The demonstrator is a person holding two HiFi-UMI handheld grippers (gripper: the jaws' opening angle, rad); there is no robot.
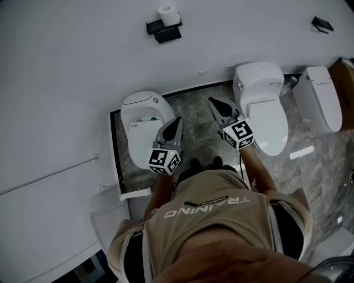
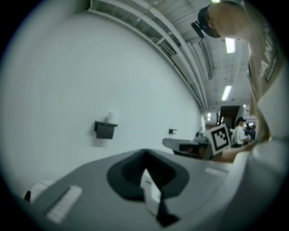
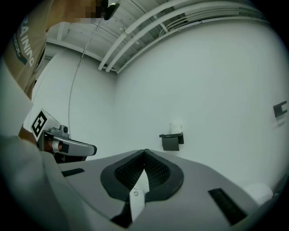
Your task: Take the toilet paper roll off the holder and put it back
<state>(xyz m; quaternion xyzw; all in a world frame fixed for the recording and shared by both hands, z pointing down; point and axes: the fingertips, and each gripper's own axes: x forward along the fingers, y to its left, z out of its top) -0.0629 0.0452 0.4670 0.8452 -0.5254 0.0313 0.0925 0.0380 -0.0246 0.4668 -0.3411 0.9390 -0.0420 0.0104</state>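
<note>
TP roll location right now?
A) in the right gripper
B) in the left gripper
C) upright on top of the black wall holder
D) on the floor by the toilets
C: the toilet paper roll stands on the black holder on the wall, while the left gripper and the right gripper both have their jaws together with nothing between them, well short of it.

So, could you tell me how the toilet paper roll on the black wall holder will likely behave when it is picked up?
The toilet paper roll looks soft and probably light, so hard squeezing may dent it. It stands on end on the holder, seemingly loose, so a nudge could tip it and let it roll.
</note>
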